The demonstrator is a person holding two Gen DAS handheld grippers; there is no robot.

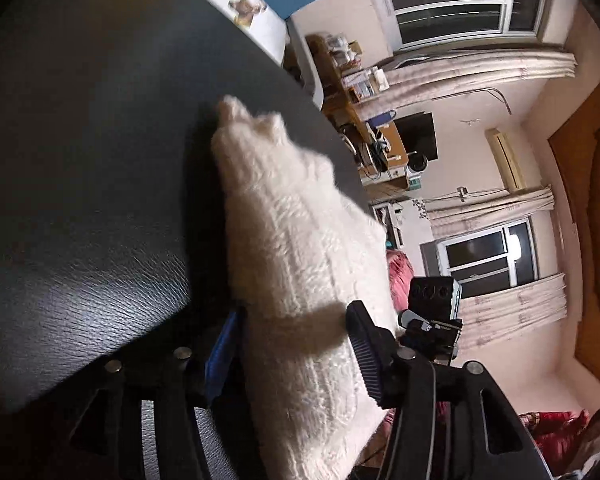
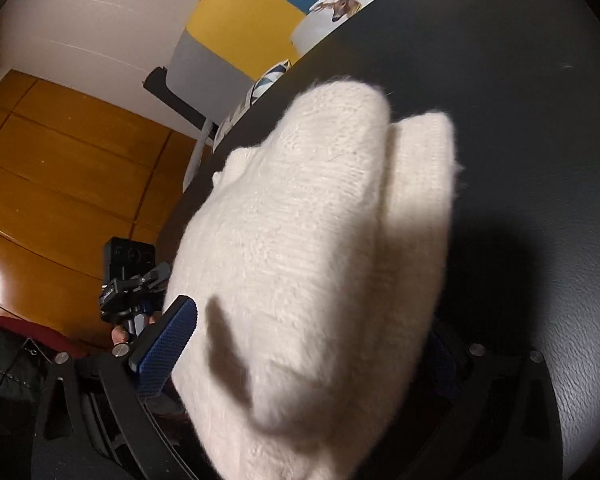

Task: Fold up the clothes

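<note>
My left tool stands released: its blue-padded fingers sit either side of the white knitted sweater with a gap showing at each pad. The sweater lies folded into a thick bundle on the dark leather-grained worktop, running straight ahead from between the fingers. Ahead and beyond the worktop's edge are a white cushion with a deer print, cluttered shelves and curtained windows. Just past my right-side finger sits the other tool's camera block.

My right tool is also released, spread wide around the sweater; the left pad shows clear of the wool, the right one is hidden under the bundle. The sweater fills the space ahead and blocks most of the worktop. To the left of this tool are the wooden floor and the left tool's camera mount. Both views are tilted, showing rolled wrists.
</note>
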